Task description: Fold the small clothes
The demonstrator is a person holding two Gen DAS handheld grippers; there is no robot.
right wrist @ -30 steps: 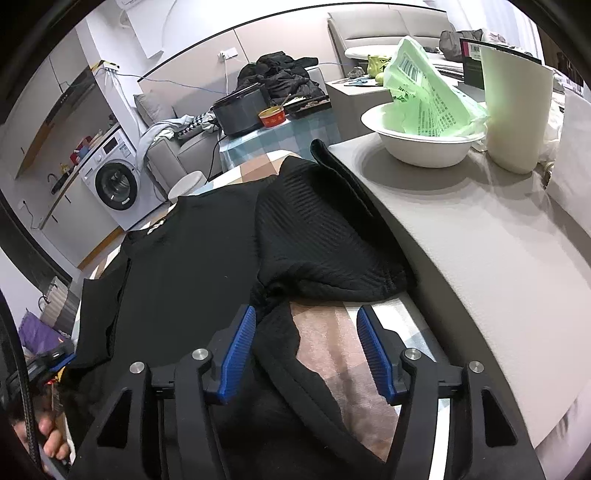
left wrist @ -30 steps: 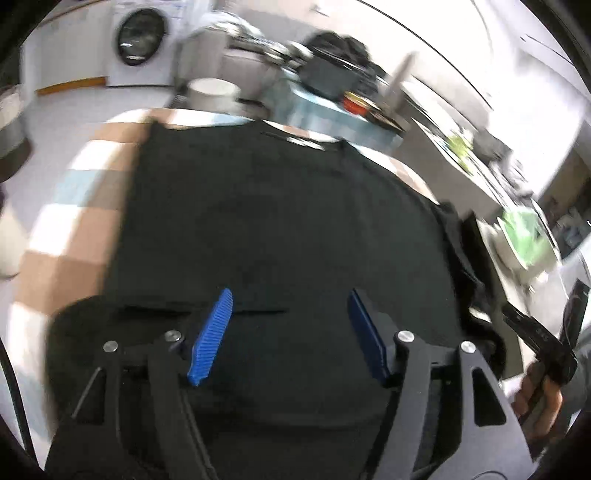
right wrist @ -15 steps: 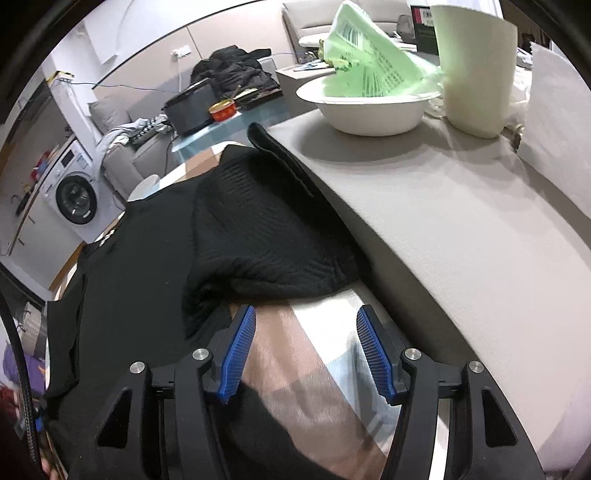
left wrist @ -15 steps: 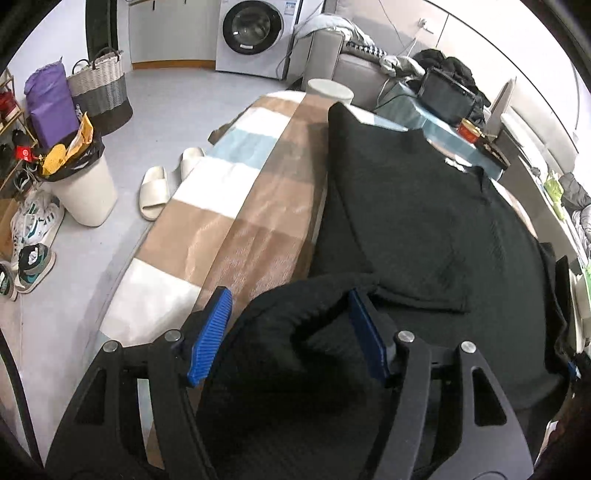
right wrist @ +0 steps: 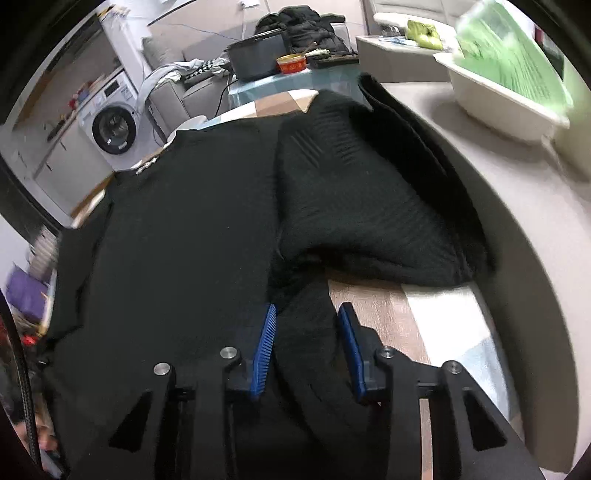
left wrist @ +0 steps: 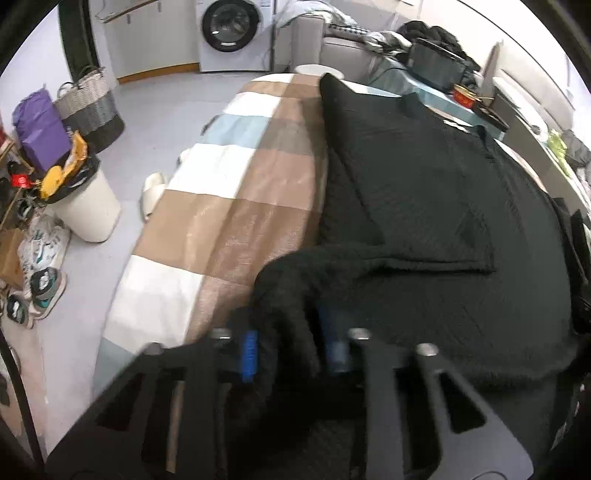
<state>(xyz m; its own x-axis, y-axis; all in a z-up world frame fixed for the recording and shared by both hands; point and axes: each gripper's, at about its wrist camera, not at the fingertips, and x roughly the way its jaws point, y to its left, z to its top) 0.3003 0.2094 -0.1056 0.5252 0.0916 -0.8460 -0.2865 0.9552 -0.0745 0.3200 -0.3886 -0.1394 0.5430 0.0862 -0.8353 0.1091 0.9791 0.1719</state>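
A black knit sweater (left wrist: 443, 229) lies spread on a checked brown, white and blue cloth (left wrist: 236, 206); it also shows in the right wrist view (right wrist: 192, 236). Its sleeves are folded in over the body. My left gripper (left wrist: 291, 350) is shut on the sweater's near left hem corner, which bunches up between the blue pads. My right gripper (right wrist: 306, 343) has its jaws narrowed around the near right hem edge, with black cloth between the pads. The folded right sleeve (right wrist: 362, 214) lies just ahead of it.
A grey counter (right wrist: 517, 206) runs along the right side, carrying a white bowl (right wrist: 498, 96) with a green bag. Left of the table, on the floor, stand a white bin (left wrist: 88, 206), shoes, slippers and a basket. A washing machine (left wrist: 229, 33) is at the back.
Both grippers have closed from wide open onto the sweater's near hem corners. The left gripper swung from over the sweater's middle to its left corner; the right shifted left onto the hem.
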